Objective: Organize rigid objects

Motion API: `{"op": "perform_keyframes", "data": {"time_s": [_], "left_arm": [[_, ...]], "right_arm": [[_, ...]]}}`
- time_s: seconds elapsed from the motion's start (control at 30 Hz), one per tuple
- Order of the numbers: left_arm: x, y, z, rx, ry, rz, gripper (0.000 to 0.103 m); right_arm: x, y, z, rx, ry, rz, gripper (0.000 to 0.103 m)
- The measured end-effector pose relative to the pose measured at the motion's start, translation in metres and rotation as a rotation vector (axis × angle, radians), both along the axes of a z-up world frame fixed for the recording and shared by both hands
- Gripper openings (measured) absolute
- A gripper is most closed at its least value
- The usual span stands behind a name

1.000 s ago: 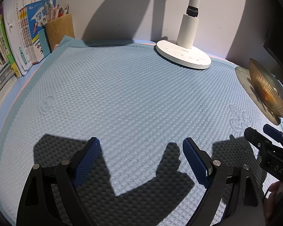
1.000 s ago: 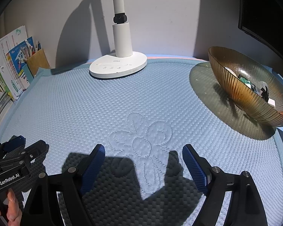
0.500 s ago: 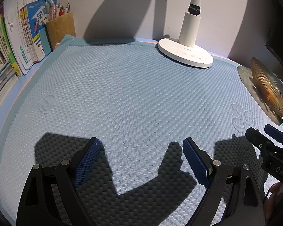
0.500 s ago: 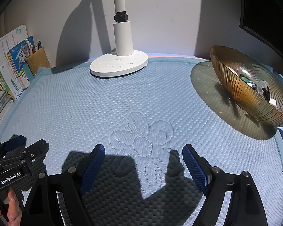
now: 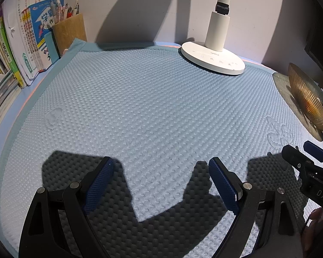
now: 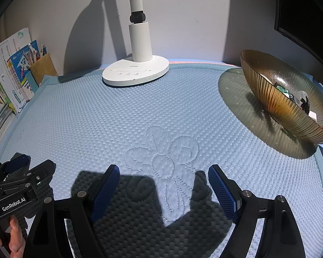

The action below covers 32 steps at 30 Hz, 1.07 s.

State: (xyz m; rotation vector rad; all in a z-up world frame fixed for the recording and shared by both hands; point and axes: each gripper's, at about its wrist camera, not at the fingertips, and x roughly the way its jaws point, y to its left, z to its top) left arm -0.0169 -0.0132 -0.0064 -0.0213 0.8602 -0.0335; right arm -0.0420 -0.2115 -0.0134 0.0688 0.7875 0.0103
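Note:
A ribbed amber glass bowl (image 6: 277, 99) stands at the right of the blue quilted mat (image 6: 109, 120) and holds several small objects (image 6: 299, 99). The bowl also shows edge-on in the left wrist view (image 5: 308, 101). My left gripper (image 5: 161, 167) is open and empty above the mat's near left part. My right gripper (image 6: 163, 172) is open and empty above the embossed flower, left of the bowl. Each gripper shows at the other view's edge: the right one in the left wrist view (image 5: 305, 152), the left one in the right wrist view (image 6: 30, 163).
A white desk lamp base (image 6: 135, 73) stands at the back middle. A wooden pen holder (image 5: 69, 32) and upright books (image 5: 21, 47) line the back left. A dark screen edge (image 6: 305, 15) is at the upper right. The wall runs behind.
Both grippers have drawn back slightly and tilted; the lamp and bowl sit a little farther in the left view. Both stay open and empty.

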Motion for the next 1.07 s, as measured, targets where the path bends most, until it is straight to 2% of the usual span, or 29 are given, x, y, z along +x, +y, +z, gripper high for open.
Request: {"op": "perform_keyframes", "data": {"time_s": [0.37,0.4,0.5,0.67,1.07], "left_arm": [[0.004,0.0,-0.001,0.014,0.015,-0.018,0.094],[0.004,-0.001,-0.001,0.017,0.017,-0.019,0.095],[0.006,-0.005,-0.003,0.045,0.032,-0.019,0.101],[0.007,-0.003,-0.005,0.047,0.049,-0.02,0.103],[0.008,-0.002,-0.005,0.036,0.045,-0.032,0.103]], "right_arm": [[0.003,-0.002,-0.003,0.007,0.028,-0.001,0.084],[0.004,-0.002,-0.004,0.01,0.037,0.001,0.086],[0.013,-0.001,-0.011,0.029,0.094,0.04,0.103],[0.014,0.011,-0.016,-0.051,0.123,0.042,0.103],[0.012,0.01,-0.016,-0.059,0.125,0.024,0.103]]}}
